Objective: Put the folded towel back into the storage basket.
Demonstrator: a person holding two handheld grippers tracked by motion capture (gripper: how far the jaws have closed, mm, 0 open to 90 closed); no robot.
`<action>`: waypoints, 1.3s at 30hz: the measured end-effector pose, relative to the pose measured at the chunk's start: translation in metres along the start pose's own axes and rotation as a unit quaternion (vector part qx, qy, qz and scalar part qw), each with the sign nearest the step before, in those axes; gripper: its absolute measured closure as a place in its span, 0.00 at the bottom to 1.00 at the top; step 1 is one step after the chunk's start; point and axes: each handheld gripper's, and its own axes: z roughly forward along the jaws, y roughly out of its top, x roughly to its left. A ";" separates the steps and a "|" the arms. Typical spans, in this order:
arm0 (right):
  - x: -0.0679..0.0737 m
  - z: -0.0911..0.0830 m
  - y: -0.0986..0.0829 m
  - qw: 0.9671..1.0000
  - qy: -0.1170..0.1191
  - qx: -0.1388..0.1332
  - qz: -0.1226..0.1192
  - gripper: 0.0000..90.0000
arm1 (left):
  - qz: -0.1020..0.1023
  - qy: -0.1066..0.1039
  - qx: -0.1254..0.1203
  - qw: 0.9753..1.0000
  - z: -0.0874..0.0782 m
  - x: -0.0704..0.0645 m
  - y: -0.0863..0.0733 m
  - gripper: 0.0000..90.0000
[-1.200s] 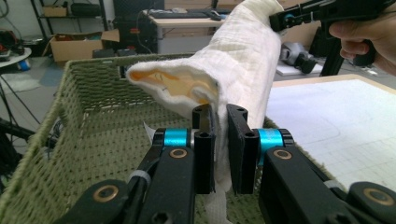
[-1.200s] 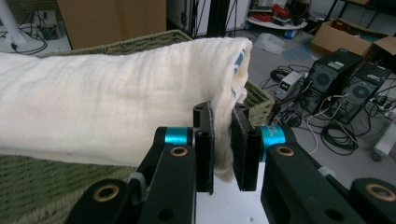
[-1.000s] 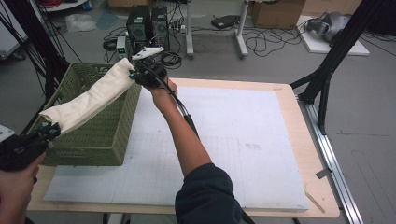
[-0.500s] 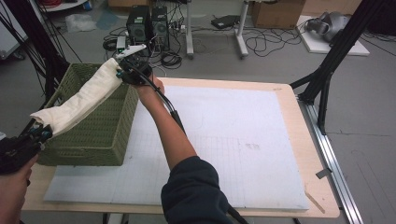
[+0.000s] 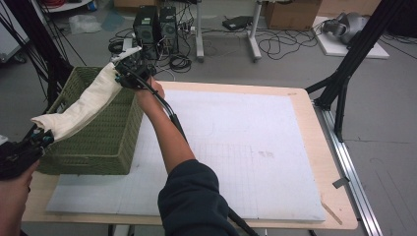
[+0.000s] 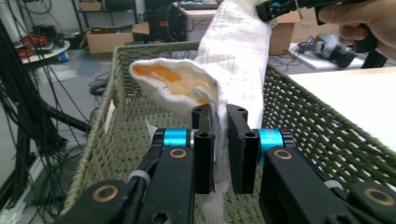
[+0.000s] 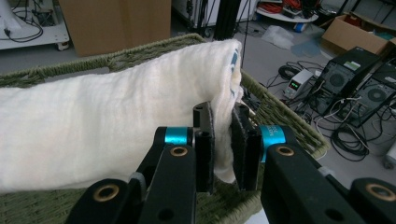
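High cam looks down fwd; both gripper cams close-up, sharing basket [image 5: 98, 132].

Even, diffuse indoor lighting, moderately bright, no single source evident. Soft faint shadows on the white mat [image 5: 246, 157] beside the right forearm; darker shade inside the green basket [image 5: 105, 137]. No hard glare; white mat slightly washed out in high view. High view soft overall, low detail, floor cables far back smeared. Cream towel [image 7: 107, 126] near overexposed in right gripper view, weave texture barely readable. Left gripper view: towel top bright, backlit fold glowing orange. Black jaws close to lens sharp enough, small highlights on blue rings and brass pins. Background clutter mildly blurred, slight wide-angle bending at frame edges.
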 end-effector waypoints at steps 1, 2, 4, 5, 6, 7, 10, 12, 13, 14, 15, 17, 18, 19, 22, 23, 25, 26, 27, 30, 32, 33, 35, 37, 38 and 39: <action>0.001 0.002 0.000 1.000 0.000 0.001 -0.001 0.90 | 0.000 0.003 0.001 1.000 0.000 0.001 -0.001 0.90; 0.001 0.004 -0.001 1.000 -0.001 0.004 0.000 0.90 | 0.000 0.004 0.003 1.000 0.000 0.001 -0.001 0.90; 0.002 0.007 -0.002 1.000 0.000 0.007 0.000 0.90 | 0.003 0.009 0.007 1.000 0.000 0.002 -0.002 0.90; 0.003 0.009 -0.003 1.000 0.001 0.009 0.000 0.90 | 0.004 0.011 0.010 1.000 0.000 0.003 -0.003 0.90; 0.004 0.011 -0.004 1.000 0.002 0.012 -0.001 0.90 | 0.004 0.013 0.013 1.000 0.000 0.004 -0.004 0.90; 0.005 0.013 -0.005 1.000 0.002 0.014 -0.002 0.90 | 0.004 0.014 0.015 1.000 0.001 0.005 -0.005 0.90; 0.007 0.018 -0.007 1.000 0.002 0.018 -0.004 0.90 | 0.004 0.020 0.021 1.000 0.002 0.007 -0.007 0.86; 0.008 0.021 -0.009 1.000 0.003 0.025 -0.010 0.85 | 0.002 0.022 0.025 0.999 0.004 0.007 -0.008 0.78; 0.009 0.023 -0.010 0.999 0.000 0.030 -0.014 0.73 | 0.001 0.025 0.024 0.999 0.004 0.008 -0.007 0.71; 0.009 0.023 -0.011 0.999 -0.009 0.030 -0.011 0.64 | -0.002 0.027 0.024 0.999 0.004 0.009 -0.006 0.65; 0.008 0.023 -0.012 1.000 -0.009 0.027 -0.004 0.59 | -0.005 0.030 0.019 0.999 0.002 0.009 -0.005 0.59; 0.005 0.019 -0.012 1.000 -0.013 0.022 -0.001 0.54 | -0.008 0.026 0.005 1.000 -0.002 0.011 -0.001 0.55; 0.004 0.016 -0.013 1.000 -0.013 0.021 0.000 0.52 | -0.009 0.025 -0.001 1.000 -0.004 0.010 0.001 0.53; 0.001 0.013 -0.013 1.000 -0.013 0.020 0.001 0.51 | -0.008 0.024 -0.004 1.000 -0.006 0.010 0.002 0.53; -0.006 0.002 -0.015 1.000 -0.012 0.012 0.007 0.47 | -0.006 0.018 -0.012 1.000 -0.007 0.008 0.004 0.52; -0.008 -0.002 -0.016 1.000 -0.010 0.009 0.012 0.46 | -0.006 0.013 -0.014 1.000 -0.007 0.007 0.004 0.51; -0.013 -0.011 -0.020 1.000 -0.004 0.004 0.019 0.43 | -0.012 -0.002 -0.019 1.000 -0.005 0.005 0.003 0.47; -0.015 -0.015 -0.023 1.000 0.000 0.001 0.021 0.40 | -0.017 -0.013 -0.020 1.000 -0.003 0.003 0.003 0.46; -0.018 -0.019 -0.027 1.000 0.011 0.000 0.027 0.36 | -0.024 -0.023 -0.020 0.999 -0.001 0.002 0.003 0.44; -0.023 -0.032 -0.039 0.999 0.035 -0.004 0.036 0.30 | -0.033 -0.048 -0.019 0.998 0.006 -0.005 0.003 0.31; -0.026 -0.040 -0.047 0.998 0.037 -0.005 0.043 0.22 | -0.039 -0.056 -0.019 0.997 0.010 -0.010 0.004 0.26; -0.028 -0.045 -0.051 0.998 0.041 -0.007 0.043 0.22 | -0.042 -0.060 -0.017 0.997 0.011 -0.012 0.004 0.25; -0.030 -0.055 -0.059 0.998 0.042 -0.008 0.041 0.18 | -0.049 -0.066 -0.016 0.996 0.015 -0.016 0.005 0.24; -0.034 -0.065 -0.067 0.998 0.046 -0.007 0.046 0.17 | -0.052 -0.074 -0.018 0.996 0.018 -0.020 0.006 0.21; -0.035 -0.071 -0.071 0.998 0.046 -0.005 0.043 0.16 | -0.050 -0.078 -0.020 0.995 0.019 -0.023 0.007 0.19; -0.037 -0.076 -0.075 0.998 0.045 -0.004 0.043 0.13 | -0.050 -0.082 -0.022 0.995 0.020 -0.026 0.007 0.19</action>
